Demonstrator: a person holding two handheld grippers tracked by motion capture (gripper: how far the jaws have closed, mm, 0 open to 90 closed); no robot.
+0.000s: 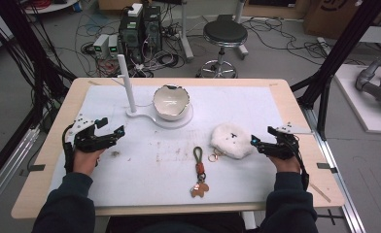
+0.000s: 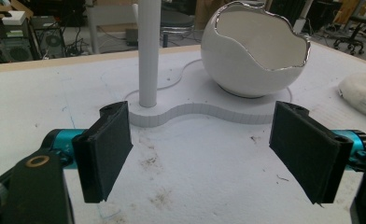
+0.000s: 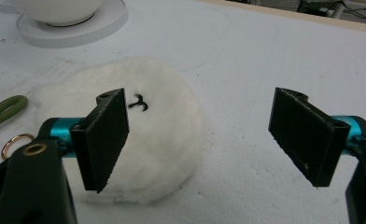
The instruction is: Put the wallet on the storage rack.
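A white fluffy plush (image 1: 231,140) with a small black mark lies on the white mat, right of centre; it also shows as the plush (image 3: 158,130) close in front of my right gripper. My right gripper (image 1: 265,138) (image 3: 204,135) is open just right of the plush, its left jaw over the plush's edge, nothing held. A green and orange keychain (image 1: 199,171) with a gold ring lies at mid table. My left gripper (image 1: 112,127) (image 2: 209,149) is open at the left, empty, facing a white egg-shaped bowl (image 1: 171,102) (image 2: 256,51) on a white stand (image 1: 145,116) (image 2: 209,112) with an upright post (image 1: 126,82) (image 2: 148,51).
The white mat (image 1: 145,174) covers a wooden table (image 1: 47,145). Dirt specks mark the mat near the centre. Behind the table are a stool (image 1: 223,39), computer towers (image 1: 142,26) and cables on the floor. Black frame poles (image 1: 332,58) stand at both sides.
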